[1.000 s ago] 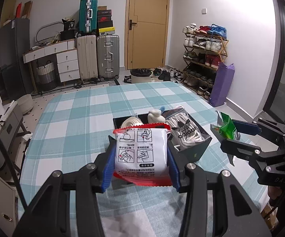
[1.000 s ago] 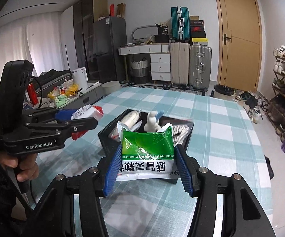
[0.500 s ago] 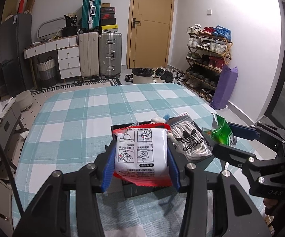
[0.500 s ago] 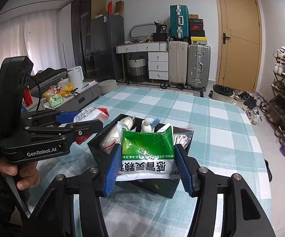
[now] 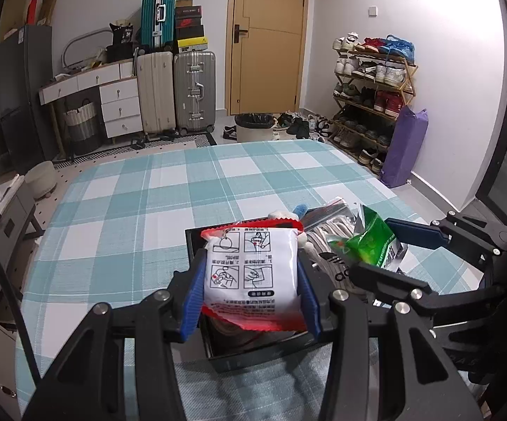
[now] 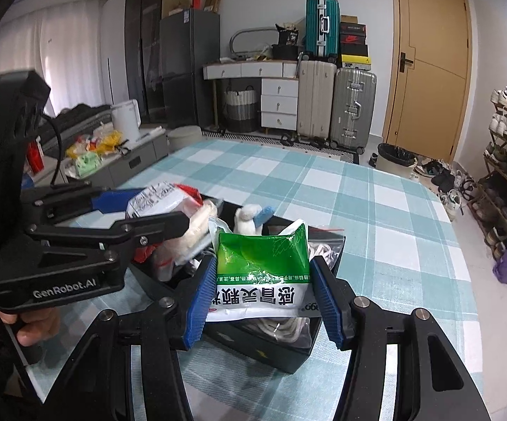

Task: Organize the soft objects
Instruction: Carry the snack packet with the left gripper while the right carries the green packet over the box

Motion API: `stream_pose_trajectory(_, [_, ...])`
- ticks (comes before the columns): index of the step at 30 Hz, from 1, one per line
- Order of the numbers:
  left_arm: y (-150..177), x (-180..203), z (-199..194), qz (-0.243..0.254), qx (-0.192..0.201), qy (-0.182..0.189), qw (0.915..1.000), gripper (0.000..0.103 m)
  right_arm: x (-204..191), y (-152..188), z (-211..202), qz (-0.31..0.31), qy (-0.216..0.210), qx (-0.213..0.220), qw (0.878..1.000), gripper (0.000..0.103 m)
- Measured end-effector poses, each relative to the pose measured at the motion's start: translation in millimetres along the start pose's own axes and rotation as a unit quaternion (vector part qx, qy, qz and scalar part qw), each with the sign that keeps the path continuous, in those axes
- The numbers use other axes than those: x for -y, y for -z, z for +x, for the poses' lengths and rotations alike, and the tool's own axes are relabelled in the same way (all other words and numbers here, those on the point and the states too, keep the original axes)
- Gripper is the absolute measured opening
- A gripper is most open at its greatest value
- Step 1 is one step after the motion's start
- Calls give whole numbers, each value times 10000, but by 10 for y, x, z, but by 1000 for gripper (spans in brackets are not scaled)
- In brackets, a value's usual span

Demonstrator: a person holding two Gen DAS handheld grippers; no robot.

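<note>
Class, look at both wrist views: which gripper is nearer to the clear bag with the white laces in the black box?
Right. The right gripper holds its green packet directly above the laces bag; the left gripper holds its white packet over the box's other side.

White walls, a wooden door (image 5: 267,38), suitcases (image 5: 176,94), a shoe rack (image 5: 372,94).

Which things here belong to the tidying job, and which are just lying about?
Job:
red-white packet in left tool
green packet in right tool
black box
bagged laces
plush toy

Lying about:
suitcases
shoe rack
bin
</note>
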State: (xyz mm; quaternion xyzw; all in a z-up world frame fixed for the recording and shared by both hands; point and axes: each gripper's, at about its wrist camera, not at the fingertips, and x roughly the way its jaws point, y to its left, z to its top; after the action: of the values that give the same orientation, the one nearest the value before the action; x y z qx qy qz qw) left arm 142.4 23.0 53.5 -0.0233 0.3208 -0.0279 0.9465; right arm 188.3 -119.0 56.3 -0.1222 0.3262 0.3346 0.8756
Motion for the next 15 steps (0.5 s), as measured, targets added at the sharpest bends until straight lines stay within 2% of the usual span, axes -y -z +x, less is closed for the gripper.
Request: stream_pose_trajectory(15, [-21, 86, 259, 163, -187, 97, 9996, 46, -23, 12, 281, -670, 309, -412, 9964, 55])
